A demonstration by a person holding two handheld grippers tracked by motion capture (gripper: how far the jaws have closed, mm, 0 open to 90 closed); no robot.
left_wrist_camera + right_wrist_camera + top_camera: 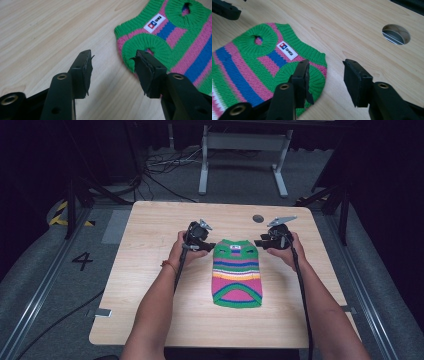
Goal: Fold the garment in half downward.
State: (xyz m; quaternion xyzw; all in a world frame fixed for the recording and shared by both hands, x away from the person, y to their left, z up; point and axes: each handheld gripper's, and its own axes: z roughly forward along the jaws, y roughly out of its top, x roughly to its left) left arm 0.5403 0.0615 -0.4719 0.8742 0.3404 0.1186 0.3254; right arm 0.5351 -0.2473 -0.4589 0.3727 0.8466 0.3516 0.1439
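High view: striped knit pet sweater (pixel 237 274) lies flat mid-table on the wooden table (pixel 150 285), collar end away from the person. Left gripper (pixel 209 246) just beside its far left corner, right gripper (pixel 260 242) just beside its far right corner.

Left gripper view: jaws spread, bare tabletop between them; one jaw stands over the green ribbed armhole edge (contact cannot be told). White label (pixel 155 23) near the collar.

Right gripper view: jaws spread, one over the sweater's corner, nothing pinched. Round cable hole (pixel 396 34) beyond.
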